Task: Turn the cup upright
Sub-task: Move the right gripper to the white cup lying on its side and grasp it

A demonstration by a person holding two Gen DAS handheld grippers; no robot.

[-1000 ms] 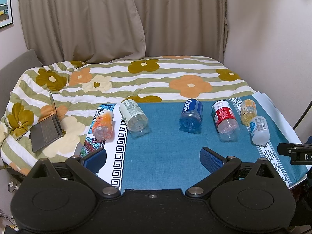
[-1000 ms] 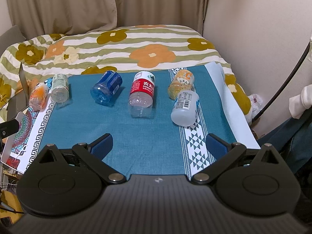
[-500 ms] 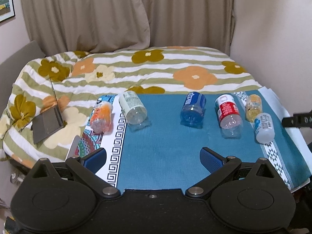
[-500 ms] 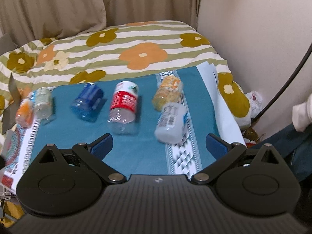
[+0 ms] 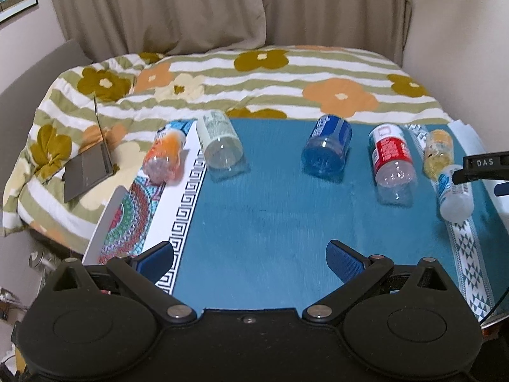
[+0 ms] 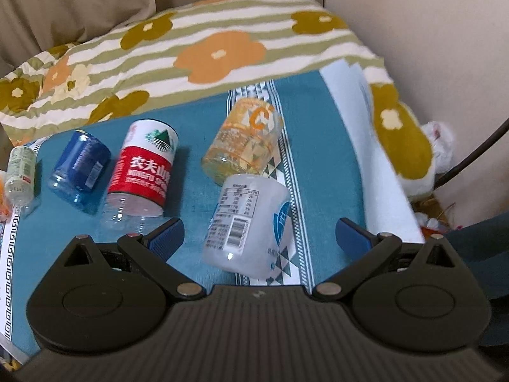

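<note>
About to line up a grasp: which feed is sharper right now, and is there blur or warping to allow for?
Left wrist view: mostly sharp, the blue cup and red-label cup crisp; fisheye curves the bed's edges. Right wrist view: motion-smeared on the floral quilt, softer on the white cup between the open right tool's fingers, though its barcode still shows.

Both grippers open, neither holding anything

The left gripper (image 5: pixel 249 262) hovers with its blue-padded fingers (image 5: pixel 345 261) spread wide and level. The right gripper (image 6: pixel 259 235) tilts downward, its jaws also wide apart, with one blue pad (image 6: pixel 167 234) on either side.
</note>
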